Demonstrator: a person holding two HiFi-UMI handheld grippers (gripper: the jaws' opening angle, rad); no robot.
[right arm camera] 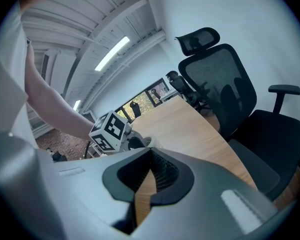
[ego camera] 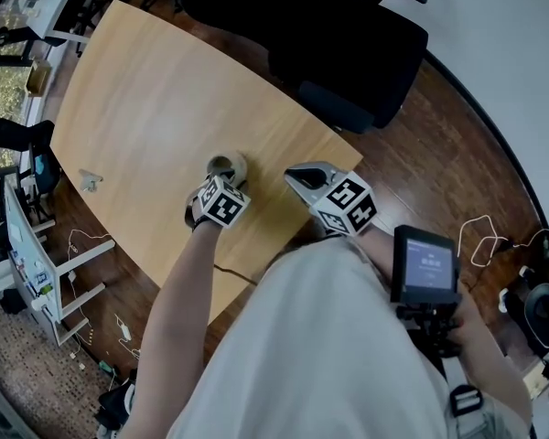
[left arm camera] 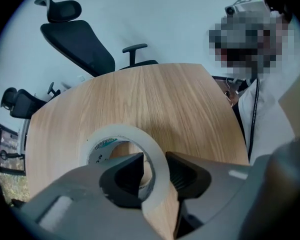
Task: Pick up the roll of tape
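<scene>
The roll of tape (ego camera: pixel 227 165), pale and translucent with a printed core, lies flat on the wooden table (ego camera: pixel 156 90) near its front edge. My left gripper (ego camera: pixel 222 177) points straight down onto it. In the left gripper view one pad sits inside the roll's hole and the other outside, so the left gripper (left arm camera: pixel 156 171) is shut on the near wall of the tape (left arm camera: pixel 121 134). My right gripper (ego camera: pixel 296 174) hovers to the right of the roll, apart from it. Its jaws (right arm camera: pixel 149 171) are shut with nothing between them.
A black office chair (ego camera: pixel 348 44) stands at the table's far side. A small pale object (ego camera: pixel 90 179) lies at the table's left edge. A device with a lit screen (ego camera: pixel 425 263) is at my right side. Cables lie on the wooden floor (ego camera: pixel 480 236).
</scene>
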